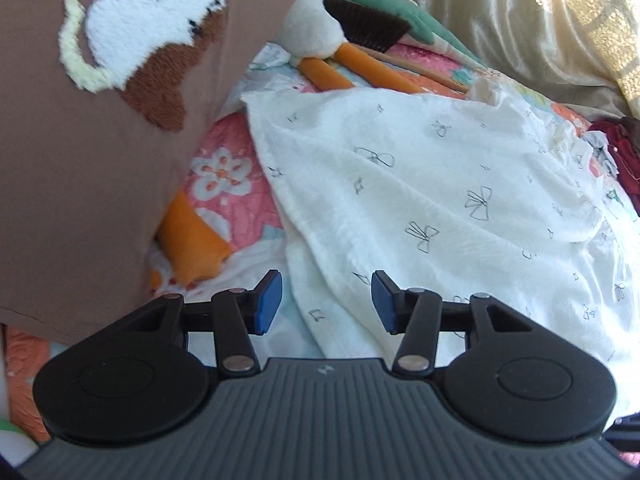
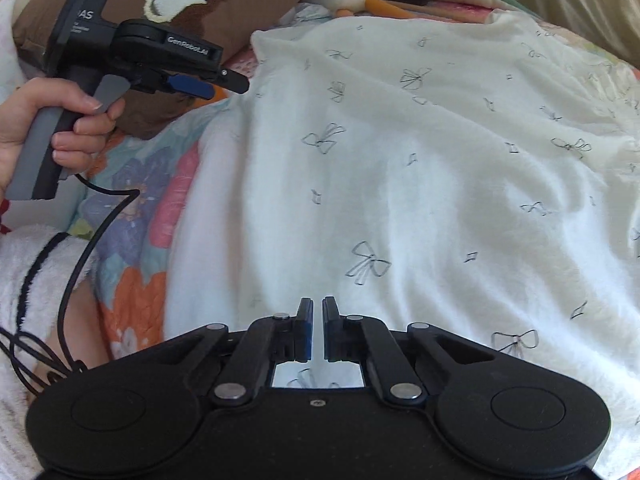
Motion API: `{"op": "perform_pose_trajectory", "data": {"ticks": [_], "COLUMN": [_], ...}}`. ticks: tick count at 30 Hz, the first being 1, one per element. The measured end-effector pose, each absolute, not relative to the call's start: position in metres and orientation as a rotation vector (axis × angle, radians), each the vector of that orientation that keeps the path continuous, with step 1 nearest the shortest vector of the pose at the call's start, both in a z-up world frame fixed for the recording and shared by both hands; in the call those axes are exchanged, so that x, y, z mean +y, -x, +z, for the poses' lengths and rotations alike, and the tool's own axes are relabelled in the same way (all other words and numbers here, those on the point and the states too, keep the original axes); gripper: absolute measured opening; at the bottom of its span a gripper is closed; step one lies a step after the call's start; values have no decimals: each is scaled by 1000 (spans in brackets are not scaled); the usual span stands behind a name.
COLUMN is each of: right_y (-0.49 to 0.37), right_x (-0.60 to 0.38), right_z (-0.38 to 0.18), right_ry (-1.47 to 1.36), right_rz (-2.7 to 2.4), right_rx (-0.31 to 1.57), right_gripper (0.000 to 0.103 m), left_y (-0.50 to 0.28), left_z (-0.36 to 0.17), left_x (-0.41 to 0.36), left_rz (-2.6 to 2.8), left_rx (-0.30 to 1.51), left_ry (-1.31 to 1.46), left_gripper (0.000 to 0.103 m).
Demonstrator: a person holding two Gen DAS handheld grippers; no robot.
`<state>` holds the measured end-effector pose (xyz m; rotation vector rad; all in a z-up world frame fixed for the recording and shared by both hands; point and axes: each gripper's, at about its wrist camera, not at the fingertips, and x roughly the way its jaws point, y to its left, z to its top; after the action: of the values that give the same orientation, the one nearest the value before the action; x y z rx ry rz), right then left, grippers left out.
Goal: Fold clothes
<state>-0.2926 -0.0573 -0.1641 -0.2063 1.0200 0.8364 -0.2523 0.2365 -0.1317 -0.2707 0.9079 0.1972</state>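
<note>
I find the white garment, printed with small bows, spread across a floral quilt on what appears to be a bed, its cloth rumpled and not yet squared. My left tongs stand wide open, blue pads apart, hovering just above the garment's near-left edge; nothing lies between them. In the right wrist view the same left tongs show side-on in the person's left hand, held level near the garment's upper-left corner, which I judge to be a position taken to reach that corner or edge for a fold. My right tongs are nearly closed, only a narrow slit between the pads; they sit low over the garment's near hem, and some bow-printed cloth shows through the frame below them, but I cannot tell whether fabric is pinched between the pads. A brown cushion with a tufted white motif leans at the left, touching the quilt beside the garment, and a plush bird with orange legs lies beyond the far edge. A dark red heap of cloth sits at the far right. I judge the fold itself not begun; the cushion crowds the left side and may hinder the sweep.
</note>
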Motion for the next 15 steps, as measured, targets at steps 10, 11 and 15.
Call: {"op": "perform_pose_trajectory", "data": {"ticks": [10,11,15], "right_y": [315,319,330], "right_x": [-44,-41,-28], "right_z": [-150,-149,-158], "right_ry": [82,83,184], "right_rz": [965,990,1045], "right_rx": [1022,1022,1038], "right_gripper": [20,20,20], "left_y": [257,258,263], "left_z": [-139,-139,-138], "left_x": [222,222,223], "left_rz": [153,155,155], "left_rx": [907,908,896], "left_ry": [215,218,224], "left_gripper": [51,51,50]}}
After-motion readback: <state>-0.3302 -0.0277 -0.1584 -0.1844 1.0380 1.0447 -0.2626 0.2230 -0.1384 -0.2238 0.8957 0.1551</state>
